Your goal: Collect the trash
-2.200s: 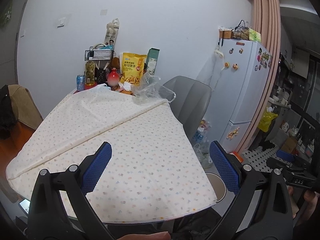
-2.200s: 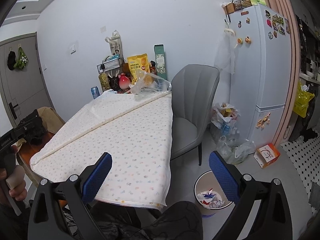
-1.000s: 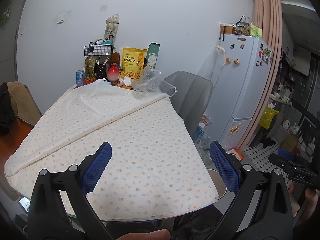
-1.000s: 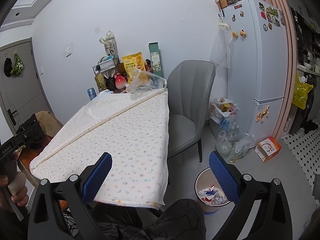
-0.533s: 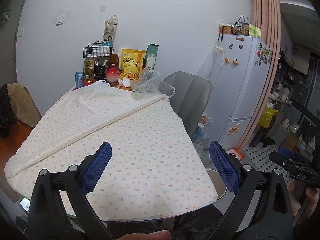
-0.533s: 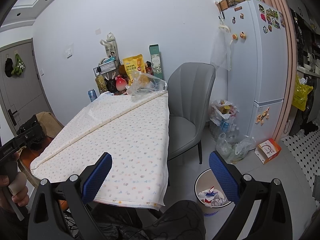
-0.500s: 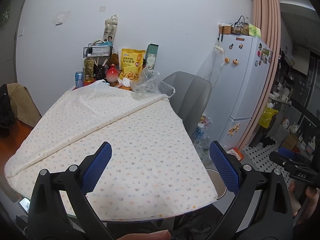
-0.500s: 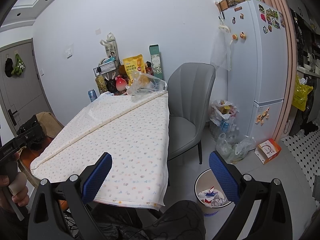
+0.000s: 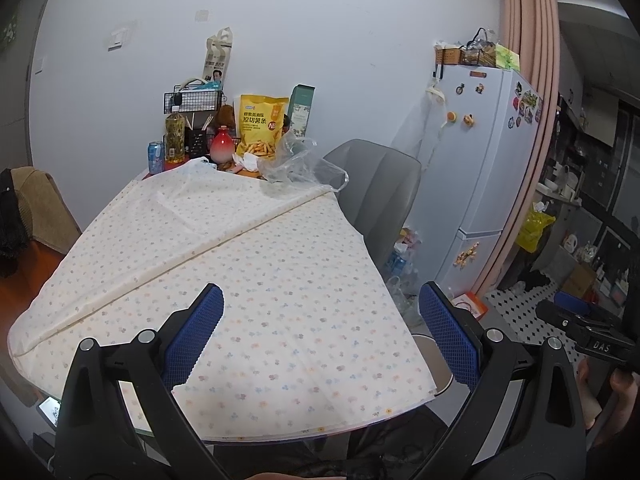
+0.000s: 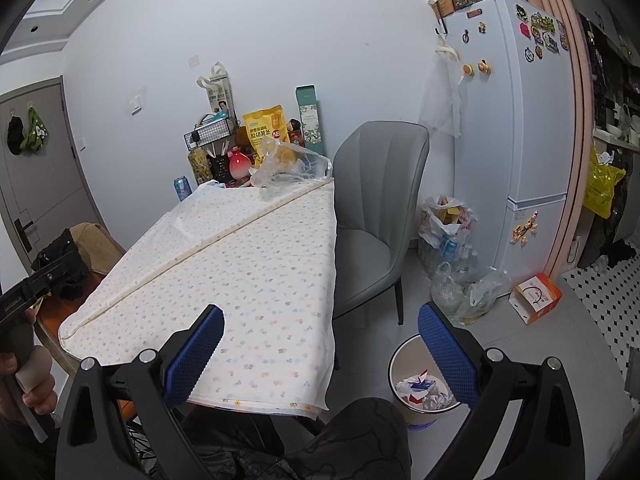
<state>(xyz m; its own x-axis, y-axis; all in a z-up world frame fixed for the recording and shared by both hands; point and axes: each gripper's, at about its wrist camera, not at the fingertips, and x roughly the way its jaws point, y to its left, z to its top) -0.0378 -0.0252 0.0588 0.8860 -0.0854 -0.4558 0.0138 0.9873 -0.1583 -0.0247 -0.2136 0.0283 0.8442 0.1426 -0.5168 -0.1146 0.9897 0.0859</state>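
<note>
left gripper (image 9: 320, 328) spread, empty | right gripper (image 10: 320, 336) spread, empty | crumpled plastic bag (image 9: 298, 164) far ahead | advice: pinch its loose folds.

"DAS" on the right claw (image 9: 600, 344) body, "原切薯条" on the yellow snack bag (image 9: 262, 124)

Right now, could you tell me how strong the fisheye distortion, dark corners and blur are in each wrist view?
Left wrist view: heavy fisheye bowing, the fridge and curtain curve; black vignette in the corners; the open left gripper looks sharp. Right wrist view: same bowing on the door and fridge, dark corners, even indoor light, the trash bin beside the open right gripper is legible.
</note>
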